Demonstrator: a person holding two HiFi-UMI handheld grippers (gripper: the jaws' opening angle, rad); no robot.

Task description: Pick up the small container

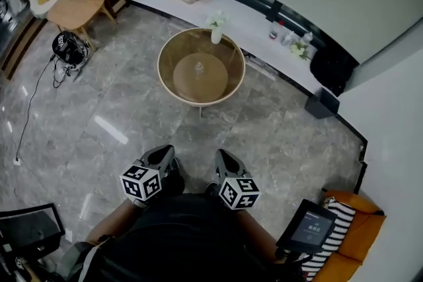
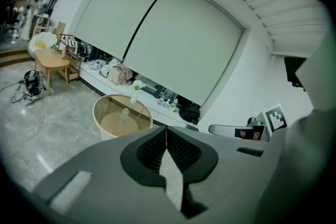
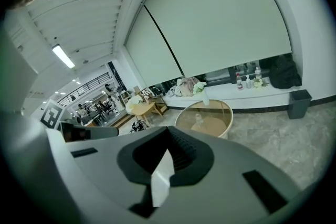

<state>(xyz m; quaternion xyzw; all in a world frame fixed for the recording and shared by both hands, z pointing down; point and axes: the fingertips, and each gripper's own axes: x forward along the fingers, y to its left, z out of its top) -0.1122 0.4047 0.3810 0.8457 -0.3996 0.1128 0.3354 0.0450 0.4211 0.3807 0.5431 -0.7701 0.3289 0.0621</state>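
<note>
The small container (image 1: 199, 67) is a clear little bottle standing in the middle of a round glass-topped table (image 1: 166, 79), well ahead of me across the grey marble floor. It also shows in the left gripper view as the container (image 2: 125, 113) and in the right gripper view as the container (image 3: 198, 118). A white vase with flowers (image 1: 216, 33) stands at the table's far rim. My left gripper (image 1: 160, 156) and right gripper (image 1: 225, 158) are held side by side close to my body, far short of the table. Both the left gripper (image 2: 166, 129) and the right gripper (image 3: 169, 128) have their jaws pressed together with nothing between them.
A wooden chair and side table (image 1: 74, 8) stand at the far left, with a black bag and cable (image 1: 68, 47) on the floor. A white ledge (image 1: 251, 20) along the window carries clothes and bottles. A black bin (image 1: 322, 103), an orange seat (image 1: 357, 241) and a tablet (image 1: 307, 224) are on the right.
</note>
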